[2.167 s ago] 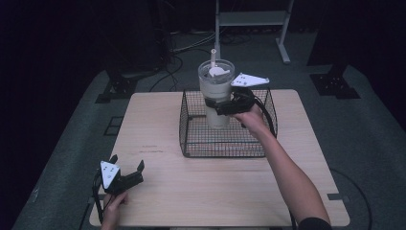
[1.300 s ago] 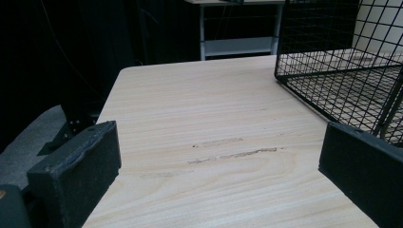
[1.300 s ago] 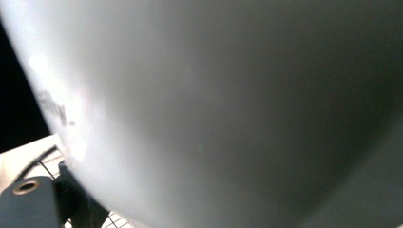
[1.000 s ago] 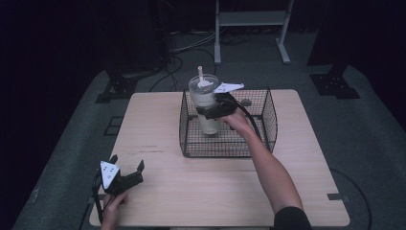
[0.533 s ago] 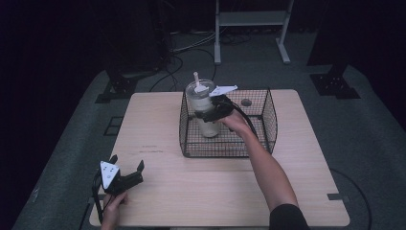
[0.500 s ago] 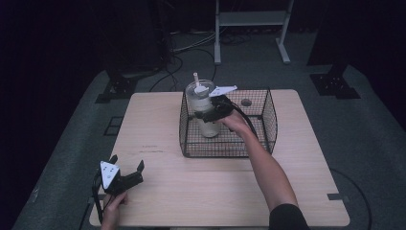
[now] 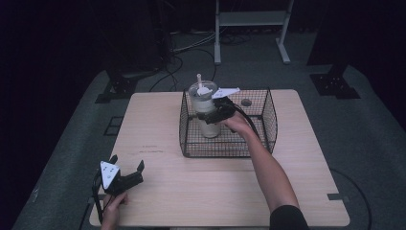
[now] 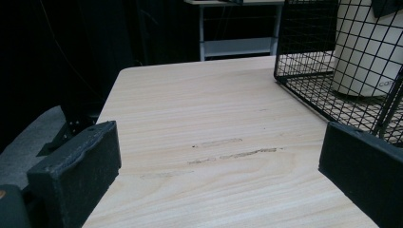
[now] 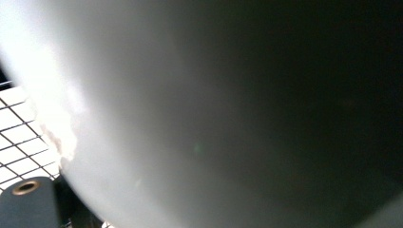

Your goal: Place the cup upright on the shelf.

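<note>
Wire basket (image 7: 268, 120) sits on the far half of the table (image 7: 306, 191), black mesh, open top; taken as the landmark. Inside it, at its left end, stands the tumbler (image 7: 206, 112): pale, tall, lidded, with a straw (image 7: 199, 79) rising from the lid. Base appears down on the basket floor, just inside the left wall (left gripper view shows the foot (image 8: 366, 52) resting on the mesh). Long axis vertical, straw end up, leaning if at all a touch away from the basket's middle. Judged rigid and smooth-walled, likely slippery; weight depends on contents, which cannot be told. Best hold is across the upper body below the lid, never by the straw. Right gripper (image 7: 210, 115) reaches over the basket from its near side, jaws clamped on the tumbler at that height; its own view shows the wall (image 9: 228, 109) pressed close. Left gripper (image 7: 128, 173) rests well off the basket's near-left corner, jaws spread wide, holding nothing.
</note>
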`<state>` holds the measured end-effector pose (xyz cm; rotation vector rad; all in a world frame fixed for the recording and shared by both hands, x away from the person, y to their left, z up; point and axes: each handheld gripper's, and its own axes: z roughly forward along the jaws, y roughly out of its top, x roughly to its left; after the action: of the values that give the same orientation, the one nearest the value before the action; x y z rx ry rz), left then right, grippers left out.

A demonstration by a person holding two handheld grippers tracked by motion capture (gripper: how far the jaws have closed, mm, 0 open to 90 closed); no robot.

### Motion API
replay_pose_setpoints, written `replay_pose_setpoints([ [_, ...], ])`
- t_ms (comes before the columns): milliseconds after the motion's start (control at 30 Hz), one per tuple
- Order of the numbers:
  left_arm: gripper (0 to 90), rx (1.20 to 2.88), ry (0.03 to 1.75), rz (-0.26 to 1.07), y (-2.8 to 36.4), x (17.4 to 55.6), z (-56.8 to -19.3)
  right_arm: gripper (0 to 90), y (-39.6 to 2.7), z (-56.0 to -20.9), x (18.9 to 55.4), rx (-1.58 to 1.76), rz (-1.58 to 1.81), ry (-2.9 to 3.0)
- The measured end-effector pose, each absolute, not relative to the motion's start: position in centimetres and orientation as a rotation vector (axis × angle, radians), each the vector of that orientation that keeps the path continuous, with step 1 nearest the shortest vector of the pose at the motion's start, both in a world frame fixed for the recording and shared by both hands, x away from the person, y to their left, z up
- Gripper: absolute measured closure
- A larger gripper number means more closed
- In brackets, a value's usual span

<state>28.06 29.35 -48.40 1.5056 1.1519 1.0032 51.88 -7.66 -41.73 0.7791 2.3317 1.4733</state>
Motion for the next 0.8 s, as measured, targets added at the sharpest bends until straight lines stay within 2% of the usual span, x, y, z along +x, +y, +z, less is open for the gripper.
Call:
replay_pose_setpoints([
  [800,0.0,1.51,1.148,1.007,29.3,28.0,-48.4,7.4,-9.0,-41.7,51.7,0.69,1.397,2.417],
])
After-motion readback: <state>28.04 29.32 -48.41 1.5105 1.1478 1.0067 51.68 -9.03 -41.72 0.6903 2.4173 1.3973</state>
